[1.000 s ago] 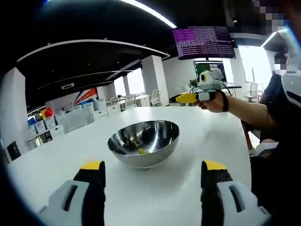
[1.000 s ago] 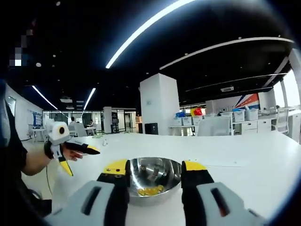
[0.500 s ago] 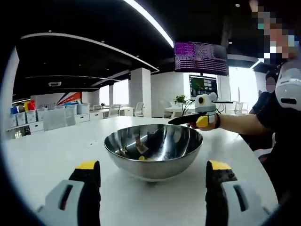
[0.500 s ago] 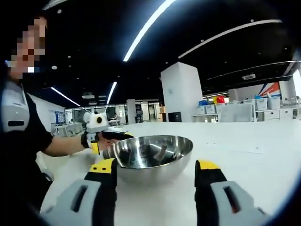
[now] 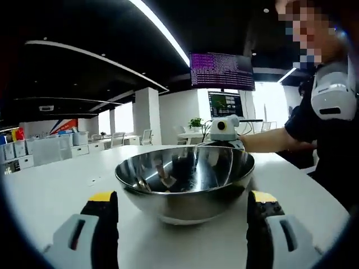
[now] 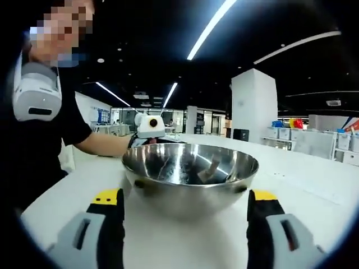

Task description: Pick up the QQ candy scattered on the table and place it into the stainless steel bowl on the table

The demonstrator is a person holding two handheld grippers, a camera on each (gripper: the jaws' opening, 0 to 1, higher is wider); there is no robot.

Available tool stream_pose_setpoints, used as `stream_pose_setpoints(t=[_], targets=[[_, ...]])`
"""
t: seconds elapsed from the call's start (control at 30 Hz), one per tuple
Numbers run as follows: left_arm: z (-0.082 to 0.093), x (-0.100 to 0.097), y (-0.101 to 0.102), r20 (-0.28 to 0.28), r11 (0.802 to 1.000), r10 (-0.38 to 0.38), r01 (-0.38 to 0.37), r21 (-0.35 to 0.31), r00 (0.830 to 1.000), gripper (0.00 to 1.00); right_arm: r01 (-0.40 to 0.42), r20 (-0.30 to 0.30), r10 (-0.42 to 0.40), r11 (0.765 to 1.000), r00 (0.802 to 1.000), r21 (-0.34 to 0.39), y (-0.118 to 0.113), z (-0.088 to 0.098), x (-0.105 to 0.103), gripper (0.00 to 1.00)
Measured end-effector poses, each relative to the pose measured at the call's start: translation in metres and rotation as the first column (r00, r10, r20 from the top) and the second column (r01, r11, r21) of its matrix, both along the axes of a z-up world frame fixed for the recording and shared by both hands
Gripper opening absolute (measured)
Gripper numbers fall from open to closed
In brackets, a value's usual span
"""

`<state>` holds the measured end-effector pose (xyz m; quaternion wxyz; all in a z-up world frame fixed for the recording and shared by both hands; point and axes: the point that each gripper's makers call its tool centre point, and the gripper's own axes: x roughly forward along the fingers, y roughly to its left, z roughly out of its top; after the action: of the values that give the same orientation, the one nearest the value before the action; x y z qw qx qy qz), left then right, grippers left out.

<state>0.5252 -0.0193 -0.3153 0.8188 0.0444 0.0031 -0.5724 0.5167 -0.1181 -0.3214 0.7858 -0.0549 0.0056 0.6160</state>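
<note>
Risk: both grippers sit low on opposite sides of the stainless steel bowl (image 5: pixel 185 182); I'd judge a nudge from either could slide or tip it on the slick table (image 5: pixel 50 188).
Cause: the bowl looks light, round-bottomed and free-standing.
Left gripper (image 5: pixel 182 207): fingers wide apart, holding nothing, bowl just ahead between the yellow tips.
Right gripper (image 6: pixel 185 204): fingers also spread and empty, bowl just beyond the tips.
QQ candy: none can be made out on the table or in the bowl from this low angle.
Bowl: polished metal, mirror-bright, thin rim, curved wall.
Table: white, smooth, matte.
Fingers: black with yellow tips, grey bodies.
</note>
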Motion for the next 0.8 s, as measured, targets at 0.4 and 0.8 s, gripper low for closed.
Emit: stream_pose_setpoints(t=[0.4, 0.8], targets=[[0.000, 0.002, -0.010, 0.031, 1.000, 0.003, -0.003, 0.002, 1.000, 0.95, -0.003, 0.012, 0.003, 1.000, 1.000, 0.018, 0.013, 0.000, 0.001, 0.90], [0.026, 0.003, -0.008, 0.037, 0.998, -0.010, 0.012, -0.059, 0.999, 0.95, 0.010, -0.008, -0.009, 0.998, 1.000, 0.058, 0.013, 0.025, 0.001, 0.89]])
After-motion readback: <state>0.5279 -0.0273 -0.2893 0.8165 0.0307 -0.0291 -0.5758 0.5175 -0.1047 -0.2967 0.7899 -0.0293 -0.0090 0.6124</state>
